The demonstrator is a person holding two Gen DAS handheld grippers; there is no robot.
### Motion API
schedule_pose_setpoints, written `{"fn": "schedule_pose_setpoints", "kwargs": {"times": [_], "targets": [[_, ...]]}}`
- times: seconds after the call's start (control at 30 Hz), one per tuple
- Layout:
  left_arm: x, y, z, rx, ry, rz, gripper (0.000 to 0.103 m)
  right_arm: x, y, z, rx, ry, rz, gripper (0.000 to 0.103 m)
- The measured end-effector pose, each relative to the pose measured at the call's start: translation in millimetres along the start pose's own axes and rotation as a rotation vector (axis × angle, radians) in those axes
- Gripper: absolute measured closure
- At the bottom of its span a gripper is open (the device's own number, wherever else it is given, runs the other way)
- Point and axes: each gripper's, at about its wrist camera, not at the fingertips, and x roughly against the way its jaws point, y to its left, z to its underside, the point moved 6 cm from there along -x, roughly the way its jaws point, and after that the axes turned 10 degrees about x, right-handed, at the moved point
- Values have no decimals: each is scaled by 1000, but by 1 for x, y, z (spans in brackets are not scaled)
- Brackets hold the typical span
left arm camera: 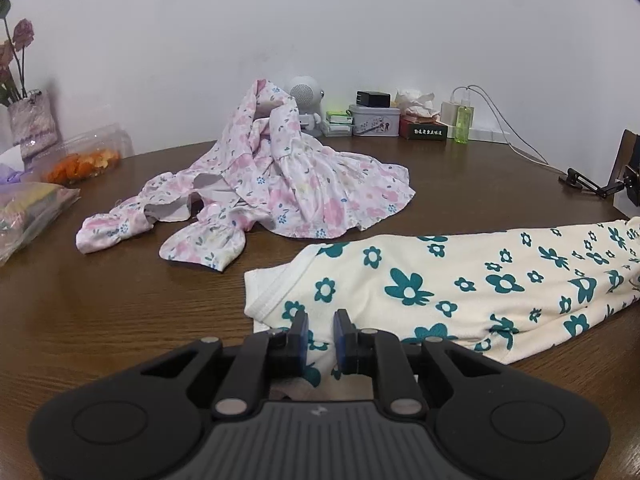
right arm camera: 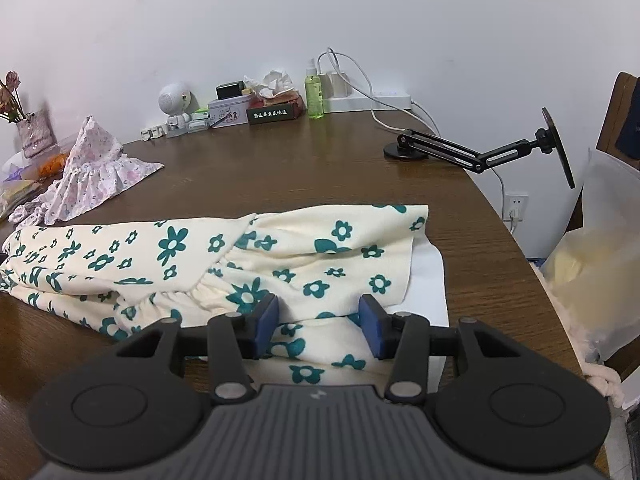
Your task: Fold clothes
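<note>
Two garments are counted here, plus two grippers. The cream dress with teal flowers (left arm camera: pixel 460 284) is laid flat across the near part of the brown wooden table (left arm camera: pixel 100 312), right under both tongs, and it's stretched from one gripper over to the other. The left gripper (left arm camera: pixel 321 318) is seen with its blue pads only a narrow gap apart, hanging over the neckline end of the dress; cloth is visible through the gap, but nothing looks pinched, so it's counted as released. The right gripper (right arm camera: pixel 319 305) is held with its jaws clearly wider, over the hem end of the same dress (right arm camera: pixel 240 256), and no fabric is squeezed there either. One white folded cloth (right arm camera: pixel 428 280) is tucked under that hem end, just right of the right tongs. The second garment, a pink floral dress (left arm camera: pixel 264 184), is left crumpled well ahead of the left gripper and a bit to its left. Farther back, along the white wall, a row of small stuff is lined up: one white round speaker (left arm camera: pixel 306 98), one tin box (left arm camera: pixel 374 120), one dark box with lettering (left arm camera: pixel 424 130), one green bottle (left arm camera: pixel 463 122) and one white charger with cables (left arm camera: pixel 450 114). One black jointed stand (right arm camera: pixel 480 148) is parked far ahead-right of the right tongs, and one vase of dried roses (left arm camera: pixel 32 120) far left.
</note>
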Motion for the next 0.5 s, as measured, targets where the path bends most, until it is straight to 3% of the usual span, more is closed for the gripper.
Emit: {"fn": "schedule_pose_setpoints", "kwargs": {"times": [0.13,0.17,0.23,0.27,0.3,0.37,0.43,0.5], "targets": [[1,-1,-2,-2,0,-8,90,-1,1,-1,11,0,10,57],[2,-1,-3,-1,2,-11,85,1,0,-2,0,10,8,55],[9,0,-11,3,-6,-25,56,7,-2,-6,-22,13,3,48],[18,1,-17,10,-37,-33,31,13,-3,-8,-33,4,0,41],[28,1,-24,27,-79,-34,17,22,-1,-12,-39,-19,-7,30],[48,2,-36,72,-149,-23,10,40,4,-20,-48,-71,-23,15],[63,0,-41,133,-157,12,0,56,16,-27,-21,-106,-28,0],[75,-3,-43,193,-143,48,0,70,31,-33,9,-133,-30,0]]}}
